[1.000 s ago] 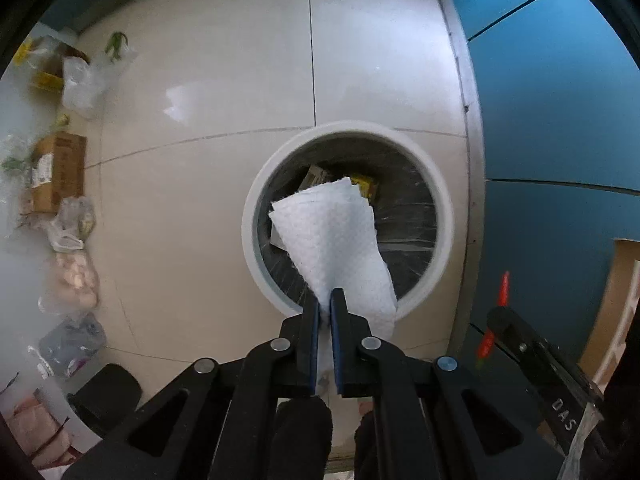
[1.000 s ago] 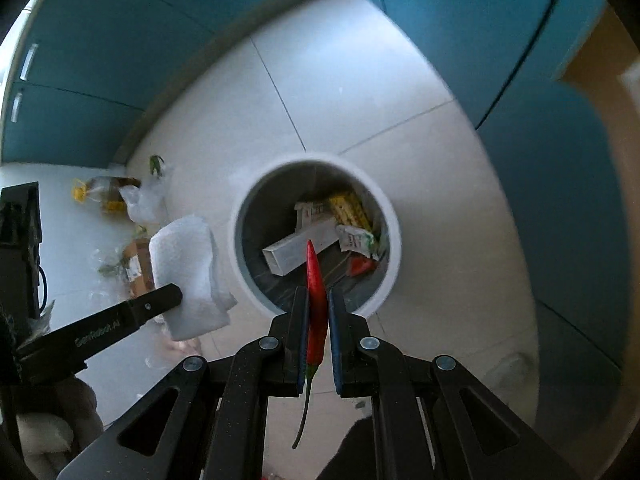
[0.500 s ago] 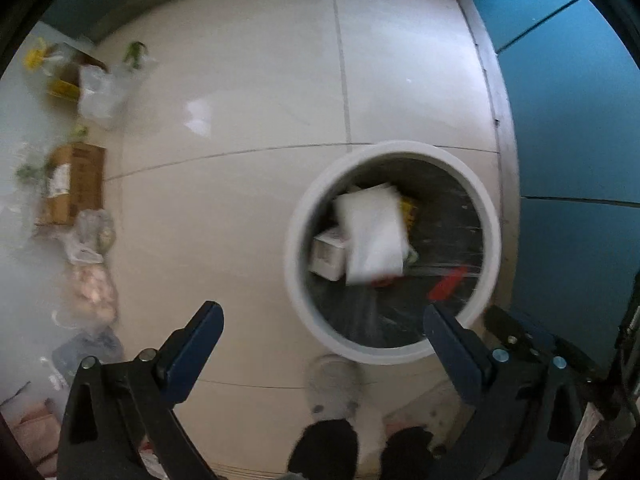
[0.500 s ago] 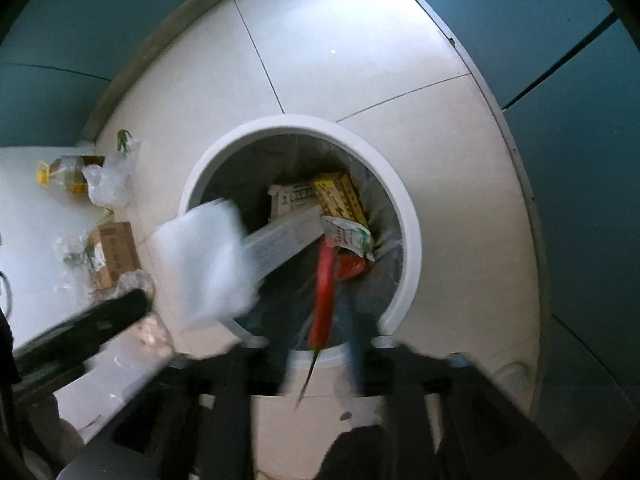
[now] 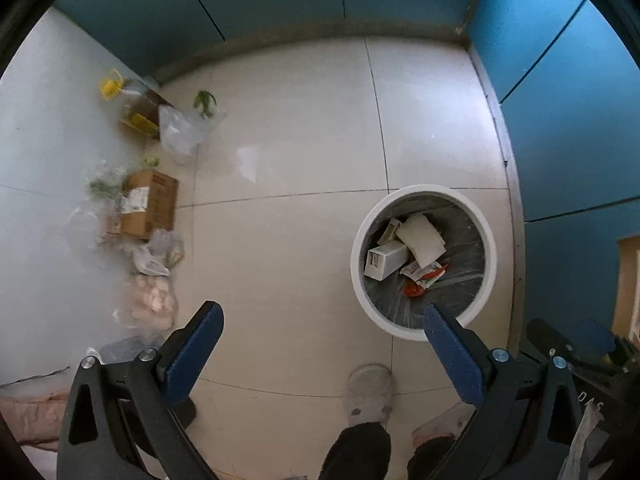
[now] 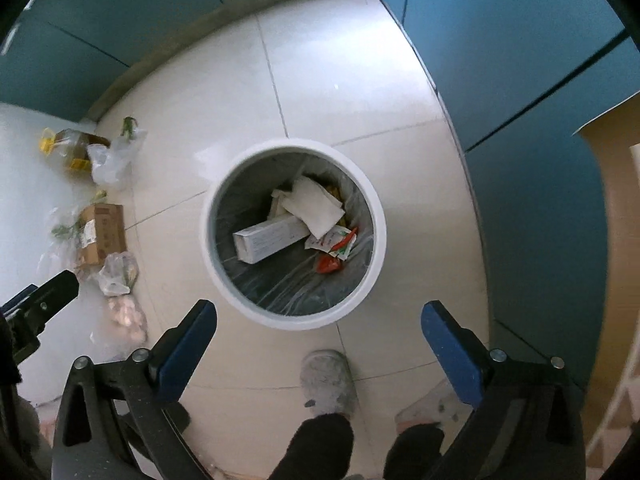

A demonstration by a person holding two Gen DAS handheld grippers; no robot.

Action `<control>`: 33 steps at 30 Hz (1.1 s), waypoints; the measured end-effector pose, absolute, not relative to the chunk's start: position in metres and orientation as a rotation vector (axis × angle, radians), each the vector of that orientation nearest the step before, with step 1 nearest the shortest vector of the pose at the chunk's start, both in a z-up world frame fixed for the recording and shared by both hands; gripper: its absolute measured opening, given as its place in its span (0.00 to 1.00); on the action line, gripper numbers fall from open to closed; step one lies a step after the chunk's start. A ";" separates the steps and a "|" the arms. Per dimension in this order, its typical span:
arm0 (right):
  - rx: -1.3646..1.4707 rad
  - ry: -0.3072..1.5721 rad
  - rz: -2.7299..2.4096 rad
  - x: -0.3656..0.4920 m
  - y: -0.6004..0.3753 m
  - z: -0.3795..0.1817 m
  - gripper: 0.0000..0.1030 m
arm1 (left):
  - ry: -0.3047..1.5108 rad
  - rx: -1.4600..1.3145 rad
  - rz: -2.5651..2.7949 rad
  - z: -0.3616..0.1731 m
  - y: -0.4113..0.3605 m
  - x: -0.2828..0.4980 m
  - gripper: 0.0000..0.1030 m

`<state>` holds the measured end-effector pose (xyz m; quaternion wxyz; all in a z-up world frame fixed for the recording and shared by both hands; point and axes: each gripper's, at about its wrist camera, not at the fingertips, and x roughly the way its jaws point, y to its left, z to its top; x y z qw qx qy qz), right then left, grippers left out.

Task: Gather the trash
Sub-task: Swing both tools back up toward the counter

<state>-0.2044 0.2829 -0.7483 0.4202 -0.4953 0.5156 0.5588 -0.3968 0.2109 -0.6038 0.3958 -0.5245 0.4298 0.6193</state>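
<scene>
A round white trash bin (image 5: 424, 190) (image 6: 296, 146) with a clear liner stands on the tiled floor. Inside lie a white paper towel (image 5: 422, 240) (image 6: 316, 206), a red chili pepper (image 5: 438, 270) (image 6: 348, 240), a long white box (image 5: 386, 260) (image 6: 268, 240) and some wrappers. My left gripper (image 5: 320, 312) hangs open and empty high above the floor, left of the bin. My right gripper (image 6: 317, 307) points down over the bin's near rim. Its jaws are opening, with nothing between them.
Along the left wall lie a cardboard box (image 5: 150, 204) (image 6: 100, 232), several plastic bags of food and an oil bottle (image 5: 132, 108). A person's slippered foot (image 5: 370, 392) (image 6: 326, 380) stands just below the bin. Blue cabinets (image 5: 580, 120) line the back and right.
Both grippers have opened. The paper towel fell from the left one and the red chili from the right one, and both now lie in the bin. The left gripper has risen.
</scene>
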 end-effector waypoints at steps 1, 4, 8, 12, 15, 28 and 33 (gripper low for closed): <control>-1.242 1.275 1.411 -0.205 0.280 -0.731 1.00 | 1.084 -1.324 1.570 -0.594 0.207 -0.394 0.99; -1.236 1.236 1.438 -0.205 0.271 -0.689 1.00 | 1.064 -1.302 1.575 -0.557 0.195 -0.389 0.99; -1.227 1.187 1.480 -0.204 0.256 -0.623 1.00 | 1.029 -1.269 1.583 -0.502 0.178 -0.382 0.99; -1.206 1.153 1.517 -0.199 0.238 -0.554 1.00 | 1.011 -1.237 1.585 -0.454 0.162 -0.376 0.99; -1.178 1.129 1.538 -0.193 0.225 -0.503 1.00 | 0.996 -1.225 1.580 -0.418 0.148 -0.370 0.99; -1.070 1.083 1.661 -0.150 0.150 -0.314 1.00 | 0.927 -1.090 1.610 -0.274 0.095 -0.326 0.99; -0.850 1.219 1.711 -0.101 0.125 -0.261 1.00 | 0.899 -0.937 1.627 -0.222 0.095 -0.285 0.99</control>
